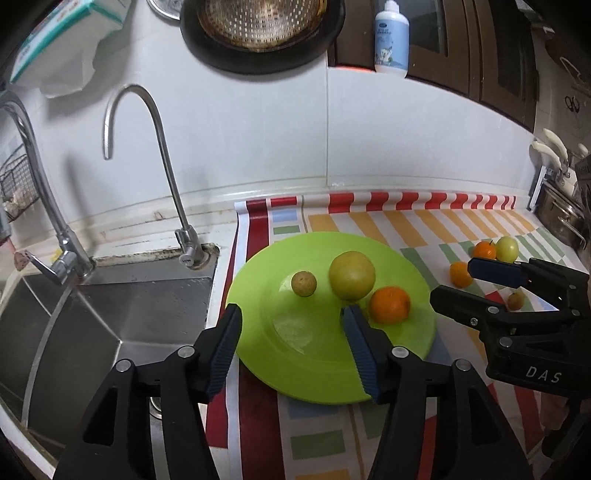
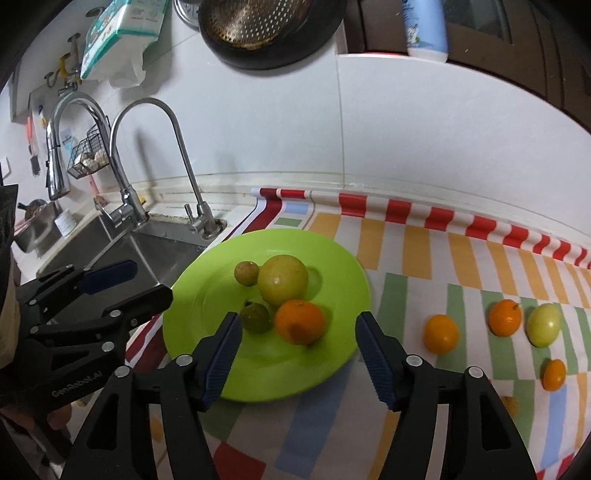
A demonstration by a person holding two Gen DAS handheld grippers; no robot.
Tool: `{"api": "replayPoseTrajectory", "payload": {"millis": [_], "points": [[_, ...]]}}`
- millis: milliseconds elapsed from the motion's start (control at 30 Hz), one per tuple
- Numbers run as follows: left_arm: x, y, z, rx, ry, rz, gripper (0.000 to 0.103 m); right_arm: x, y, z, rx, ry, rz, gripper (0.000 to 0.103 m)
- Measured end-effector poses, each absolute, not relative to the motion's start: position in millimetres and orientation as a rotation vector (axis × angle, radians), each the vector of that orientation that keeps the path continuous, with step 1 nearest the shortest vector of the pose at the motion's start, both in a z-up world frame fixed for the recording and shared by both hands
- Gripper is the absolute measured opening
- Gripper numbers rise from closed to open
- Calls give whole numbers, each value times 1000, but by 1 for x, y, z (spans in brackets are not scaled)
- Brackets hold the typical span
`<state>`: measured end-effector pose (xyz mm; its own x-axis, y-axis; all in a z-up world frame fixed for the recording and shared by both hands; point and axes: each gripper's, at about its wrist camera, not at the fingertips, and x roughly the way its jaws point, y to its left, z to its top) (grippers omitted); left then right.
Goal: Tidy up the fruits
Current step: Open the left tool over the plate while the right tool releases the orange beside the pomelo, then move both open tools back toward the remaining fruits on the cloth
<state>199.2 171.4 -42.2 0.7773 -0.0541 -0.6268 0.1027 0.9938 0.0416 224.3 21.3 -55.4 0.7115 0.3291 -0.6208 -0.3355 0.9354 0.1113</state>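
Observation:
A lime-green plate (image 1: 314, 365) (image 2: 332, 258) lies on the striped cloth beside the sink. On it are a large yellow-green fruit (image 1: 351, 274) (image 2: 282, 279), an orange (image 1: 390, 305) (image 2: 300, 321), a small brownish fruit (image 1: 303, 283) (image 2: 246, 273) and a small dark green fruit (image 2: 255, 317). My left gripper (image 1: 291, 314) is open and empty over the plate's near rim. My right gripper (image 2: 298, 321) is open above the plate, the orange between its fingers. Loose fruits lie to the right: oranges (image 2: 440, 333) (image 2: 504, 317) (image 2: 554, 374) and a pale green fruit (image 2: 543, 325).
A steel sink (image 1: 110, 314) with two taps (image 1: 162, 155) lies left of the plate. A pan (image 1: 258, 29) hangs on the white wall above. A bottle (image 1: 391, 37) stands on a ledge. Pots (image 1: 561, 218) stand at the far right. A small brown fruit (image 2: 510, 405) lies near my right gripper.

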Motion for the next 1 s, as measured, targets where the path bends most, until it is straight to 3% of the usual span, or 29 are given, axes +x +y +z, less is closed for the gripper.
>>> {"api": "replayPoseTrajectory", "payload": {"millis": [333, 1000], "points": [[164, 154, -19, 62, 616, -65, 73, 193, -1, -35, -4, 632, 352, 65], [114, 84, -1, 75, 542, -111, 82, 137, -73, -15, 0, 563, 296, 68]]}}
